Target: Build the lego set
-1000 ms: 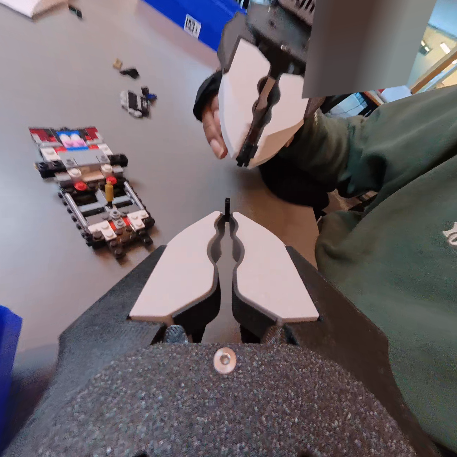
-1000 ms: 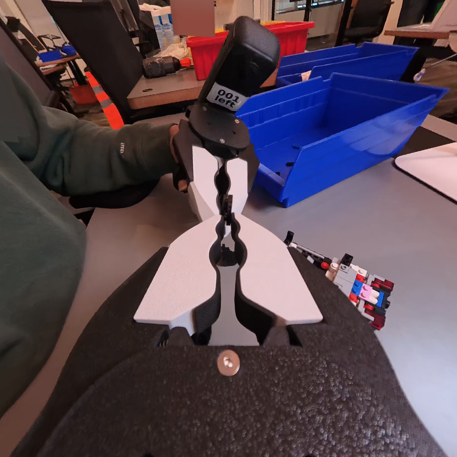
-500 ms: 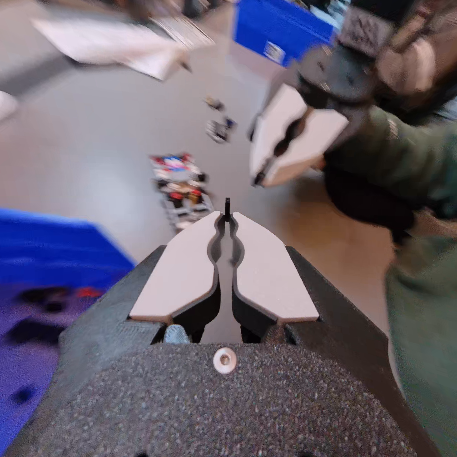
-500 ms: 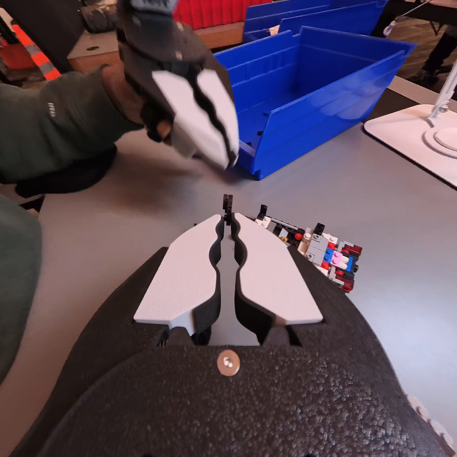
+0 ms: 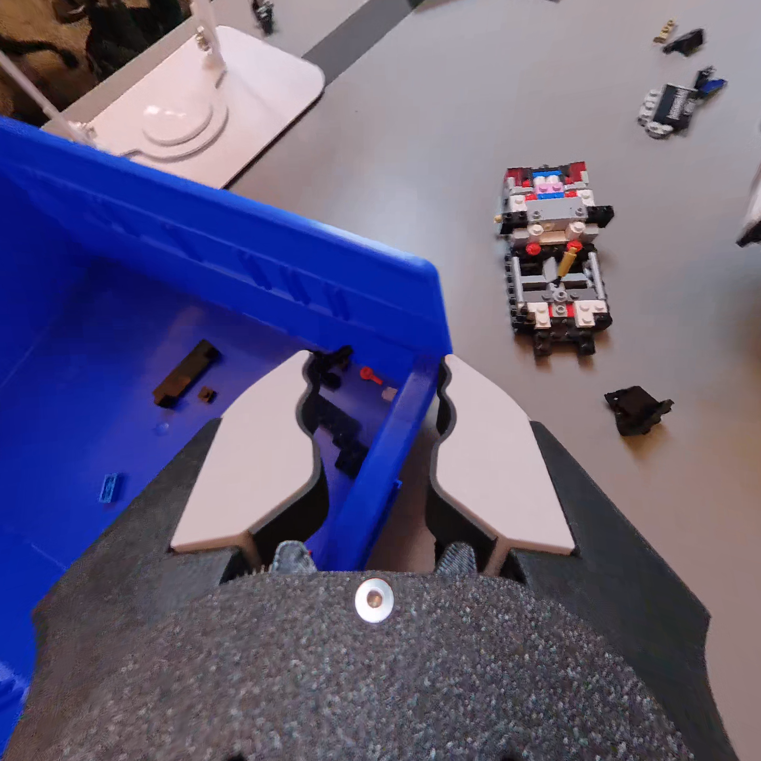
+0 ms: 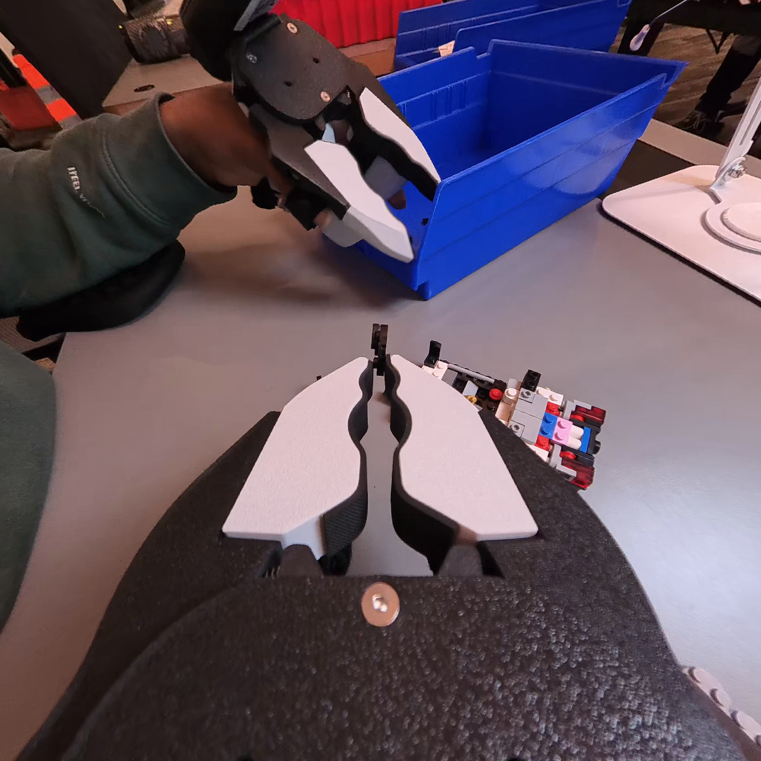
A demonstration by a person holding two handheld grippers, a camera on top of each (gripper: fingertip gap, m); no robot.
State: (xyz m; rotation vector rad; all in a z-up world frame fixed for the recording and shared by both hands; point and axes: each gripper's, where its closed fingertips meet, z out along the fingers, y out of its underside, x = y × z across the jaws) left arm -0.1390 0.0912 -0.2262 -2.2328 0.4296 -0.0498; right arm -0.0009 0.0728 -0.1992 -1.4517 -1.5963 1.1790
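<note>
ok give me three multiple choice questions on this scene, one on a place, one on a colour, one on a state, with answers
1. Where is the open left gripper?
A. over the corner of the blue plastic bin
B. over the white flat stand base
C. on the brick-built toy car chassis

2. What colour is the small brick piece at the right gripper's tips?
A. red
B. black
C. yellow

3. How is the right gripper?
A. wide open and empty
B. shut on the small brick piece
C. out of view

Answers:
1 A, its fingers straddle the bin's corner wall in the left wrist view.
2 B, the piece sticking up between the tips is black.
3 B, the white fingers meet around the piece.
</note>
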